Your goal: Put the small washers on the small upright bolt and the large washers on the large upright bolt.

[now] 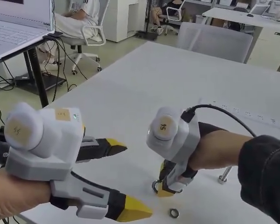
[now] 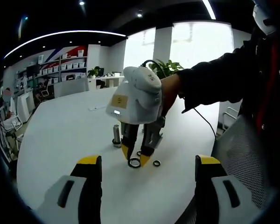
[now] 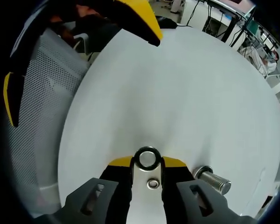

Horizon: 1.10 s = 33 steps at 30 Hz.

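The head view looks forward and down from above and behind the large washer [image 1: 156, 187] on the white table [image 1: 144, 93]. The left gripper view faces the washer [image 2: 134, 163] low from one side. The right gripper view stares down at the washer [image 3: 147, 158] from very close, so all three views share it.

One large washer [image 3: 147, 149], one small washer [image 3: 150, 184], one bolt [image 3: 213, 180].

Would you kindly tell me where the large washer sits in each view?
Head view: large washer low centre, at the right gripper tips.
Left gripper view: large washer centre, at those tips.
Right gripper view: large washer low centre, between the jaws.
Shared landmark: the bolt beside it.
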### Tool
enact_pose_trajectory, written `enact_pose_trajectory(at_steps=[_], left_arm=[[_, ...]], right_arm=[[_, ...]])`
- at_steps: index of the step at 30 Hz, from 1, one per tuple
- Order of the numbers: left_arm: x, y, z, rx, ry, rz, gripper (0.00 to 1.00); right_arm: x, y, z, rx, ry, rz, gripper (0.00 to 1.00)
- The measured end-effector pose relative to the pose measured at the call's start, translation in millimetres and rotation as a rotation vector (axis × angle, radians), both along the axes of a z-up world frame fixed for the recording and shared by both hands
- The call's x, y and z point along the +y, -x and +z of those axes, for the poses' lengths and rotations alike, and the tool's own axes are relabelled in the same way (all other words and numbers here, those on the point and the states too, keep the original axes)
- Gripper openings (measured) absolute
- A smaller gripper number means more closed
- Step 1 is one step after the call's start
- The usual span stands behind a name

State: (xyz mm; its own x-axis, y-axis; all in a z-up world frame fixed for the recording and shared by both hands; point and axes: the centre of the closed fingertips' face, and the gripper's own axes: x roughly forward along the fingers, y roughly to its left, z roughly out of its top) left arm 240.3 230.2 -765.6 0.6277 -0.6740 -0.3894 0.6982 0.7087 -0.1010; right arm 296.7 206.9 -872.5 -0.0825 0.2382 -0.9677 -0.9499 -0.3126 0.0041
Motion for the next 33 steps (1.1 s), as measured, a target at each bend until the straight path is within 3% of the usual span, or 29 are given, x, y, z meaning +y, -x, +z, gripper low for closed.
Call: enact_pose_trajectory(at_steps=[21, 33], left_arm=[[-1.1, -6.9, -0.2, -0.003, -0.003, -0.016, 0.82], [-0.4, -9.9, -0.8, -0.004, -0.006, -0.02, 0.82]], right_arm=[[-33.4, -17.2, 23.9, -0.028, 0.017, -0.052, 0.23], [-42.0, -30.8, 43.0, -0.061, 0.012, -0.072, 0.23]])
